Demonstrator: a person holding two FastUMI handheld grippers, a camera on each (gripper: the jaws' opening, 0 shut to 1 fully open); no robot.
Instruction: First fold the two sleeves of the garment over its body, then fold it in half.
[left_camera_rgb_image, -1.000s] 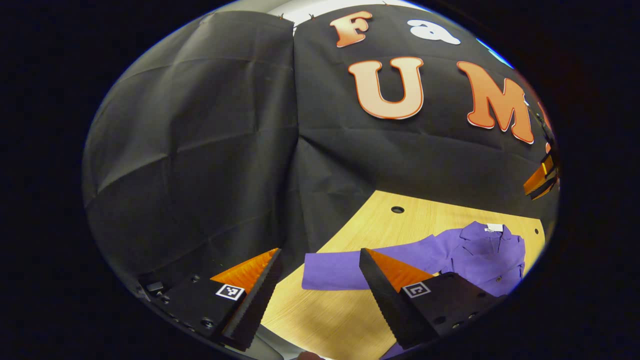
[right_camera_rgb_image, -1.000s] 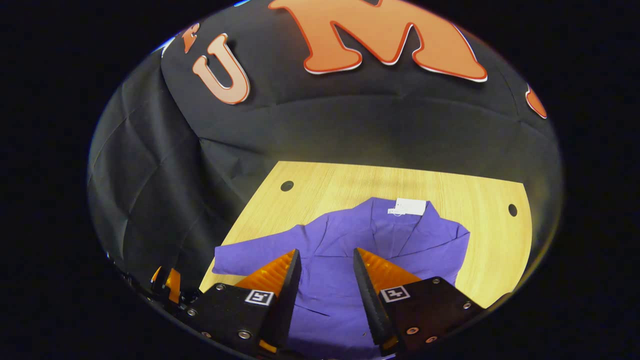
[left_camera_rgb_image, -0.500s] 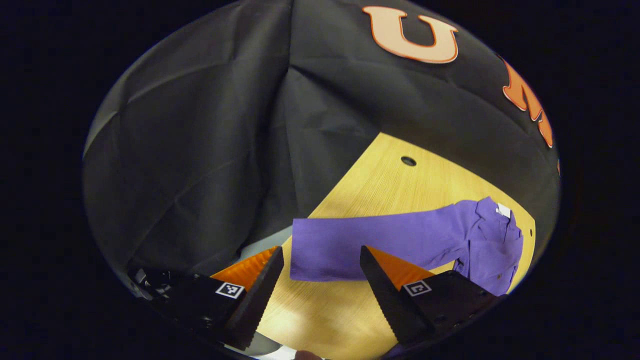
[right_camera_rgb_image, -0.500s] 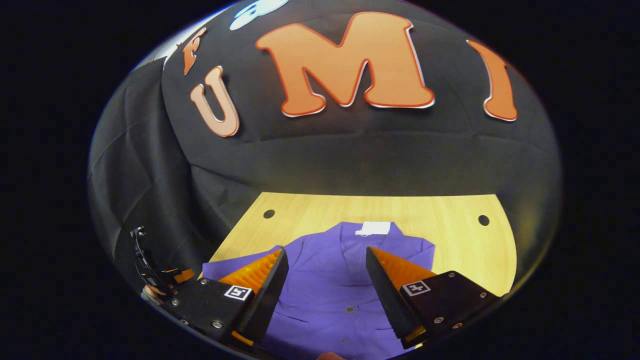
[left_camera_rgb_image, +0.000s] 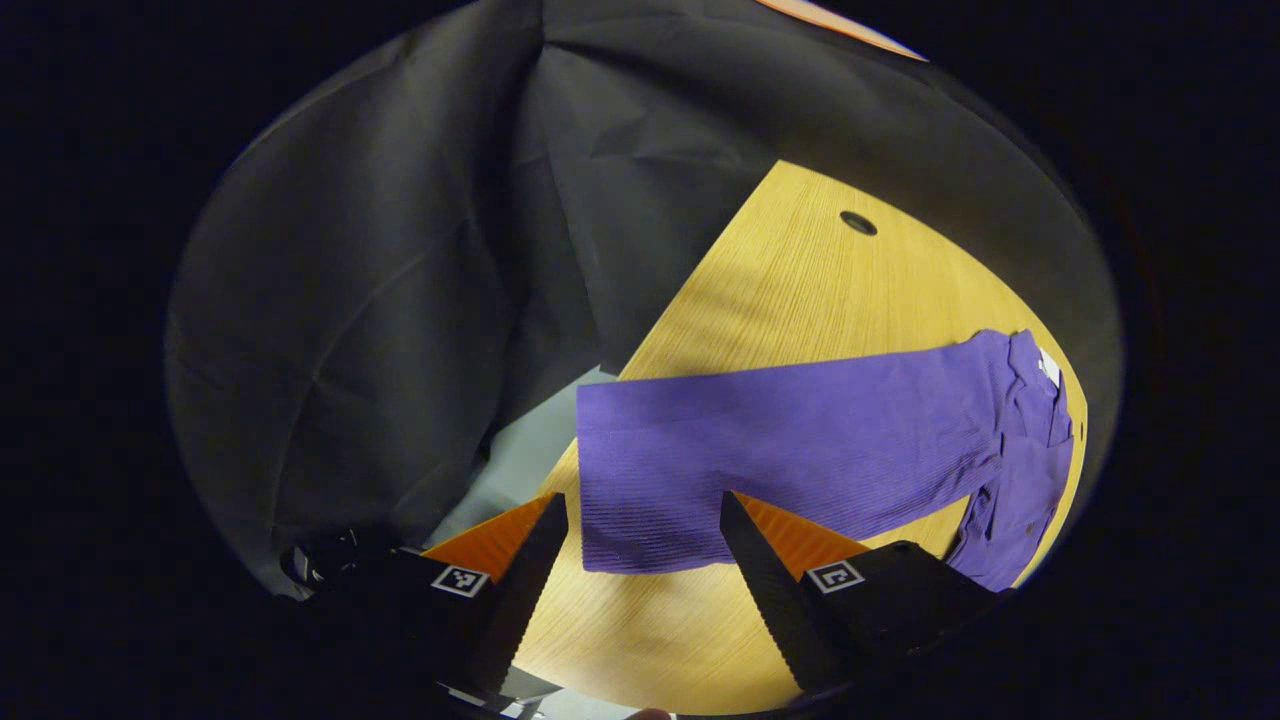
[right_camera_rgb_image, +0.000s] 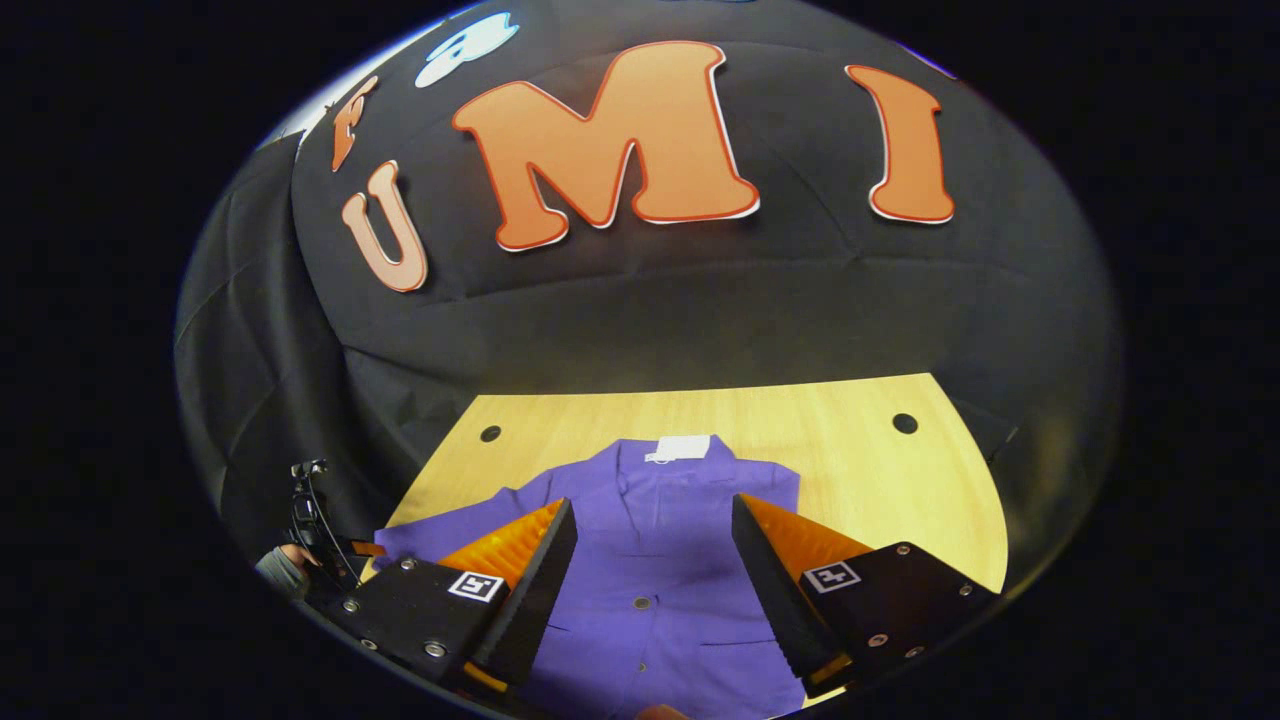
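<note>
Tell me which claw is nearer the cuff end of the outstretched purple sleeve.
Left. The left claw hangs open just over the cuff end of the outstretched purple ribbed sleeve. The right claw is open over the purple garment's buttoned body, farther away.

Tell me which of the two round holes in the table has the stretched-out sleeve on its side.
The hole at the table's far left corner. The purple shirt's outstretched sleeve lies on that side; the hole at the far right corner has bare wood below it.
</note>
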